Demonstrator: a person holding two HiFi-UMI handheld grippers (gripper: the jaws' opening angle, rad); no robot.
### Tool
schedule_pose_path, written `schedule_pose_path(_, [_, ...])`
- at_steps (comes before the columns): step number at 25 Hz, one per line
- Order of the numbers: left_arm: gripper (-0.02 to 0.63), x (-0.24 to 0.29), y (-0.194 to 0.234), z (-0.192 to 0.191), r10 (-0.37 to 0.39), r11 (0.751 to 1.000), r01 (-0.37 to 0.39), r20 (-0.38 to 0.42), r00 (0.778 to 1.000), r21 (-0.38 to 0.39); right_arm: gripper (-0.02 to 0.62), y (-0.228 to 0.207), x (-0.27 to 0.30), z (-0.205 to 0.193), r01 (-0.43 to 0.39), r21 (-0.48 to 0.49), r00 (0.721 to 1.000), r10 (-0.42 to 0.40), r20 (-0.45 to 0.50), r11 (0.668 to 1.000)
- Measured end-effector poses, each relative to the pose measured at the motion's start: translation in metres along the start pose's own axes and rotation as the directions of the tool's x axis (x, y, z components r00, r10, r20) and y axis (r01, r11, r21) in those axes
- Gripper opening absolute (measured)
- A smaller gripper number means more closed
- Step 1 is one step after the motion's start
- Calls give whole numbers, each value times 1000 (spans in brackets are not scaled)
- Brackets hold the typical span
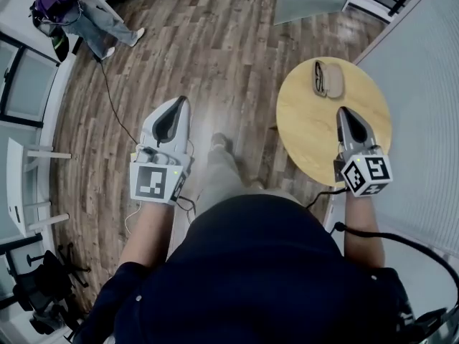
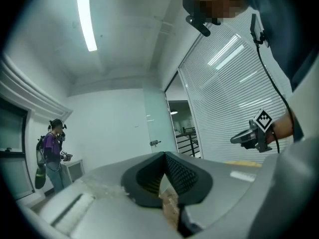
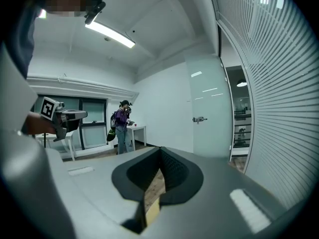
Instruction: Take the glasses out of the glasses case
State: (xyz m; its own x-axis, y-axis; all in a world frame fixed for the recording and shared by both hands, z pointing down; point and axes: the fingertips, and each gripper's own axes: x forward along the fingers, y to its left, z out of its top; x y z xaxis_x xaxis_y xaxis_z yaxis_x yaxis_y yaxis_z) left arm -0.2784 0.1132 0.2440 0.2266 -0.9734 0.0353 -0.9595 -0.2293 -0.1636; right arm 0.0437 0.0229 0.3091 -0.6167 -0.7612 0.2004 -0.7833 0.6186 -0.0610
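Bright ceiling strip light, fisheye-warped edges

Dark navy top, sleeves seemingly short; grey left gripper and right gripper, black-white marker cubes; black cable

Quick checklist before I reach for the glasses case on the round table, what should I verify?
1. Glasses case in sight on the round table: ok.
2. Case lid open: cannot tell, too small in the head view.
3. Right gripper close to the case: ok, it hangs over the table just short of the case and does not touch it.
4. Right gripper fingers apart for a grasp: not ok, closed and empty.
5. Left gripper placed to steady the case: not ok, it is over the floor, closed and empty.
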Motion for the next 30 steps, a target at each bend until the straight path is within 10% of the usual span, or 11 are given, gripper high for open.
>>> schedule_pose_path(15, [6, 193, 90, -28, -232, 972, 233, 57, 971, -18, 9, -67, 101, 17, 303, 28, 953, -303, -5, 953])
schedule_pose_path(30, [6, 372, 122, -37, -538, 842, 540, 81, 839, 7, 9, -91, 152, 61, 604, 12, 796, -604, 28, 797])
